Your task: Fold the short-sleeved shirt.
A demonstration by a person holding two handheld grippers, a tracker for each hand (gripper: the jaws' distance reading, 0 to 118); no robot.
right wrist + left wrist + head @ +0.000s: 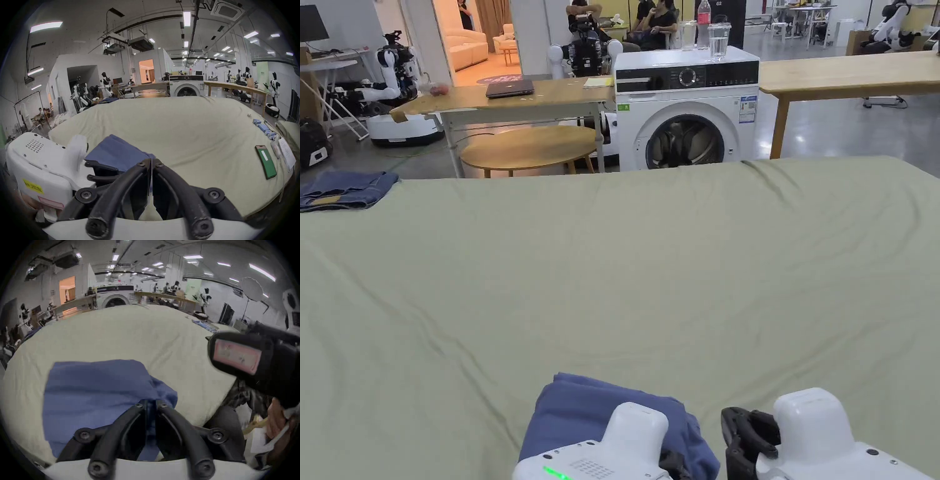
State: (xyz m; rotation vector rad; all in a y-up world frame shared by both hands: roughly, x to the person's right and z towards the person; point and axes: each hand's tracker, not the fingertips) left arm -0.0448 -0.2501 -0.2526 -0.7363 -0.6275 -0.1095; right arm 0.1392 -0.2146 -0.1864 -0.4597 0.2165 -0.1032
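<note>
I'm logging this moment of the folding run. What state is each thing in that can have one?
Blue shirt: folded into a compact stack on the bed, near edge pinched.
Left tool: shut on the shirt's edge.
Right tool: shut, beside the shirt; too close to tell whether it grips cloth.
Washing machine: door closed.
Laptop: lid closed.
Green phone: lying flat on the bed.

bright ceiling strips | soft shadows | fisheye edges dark, blurred

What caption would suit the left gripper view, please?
Left gripper shut on the folded blue shirt atop the green sheet.
</note>
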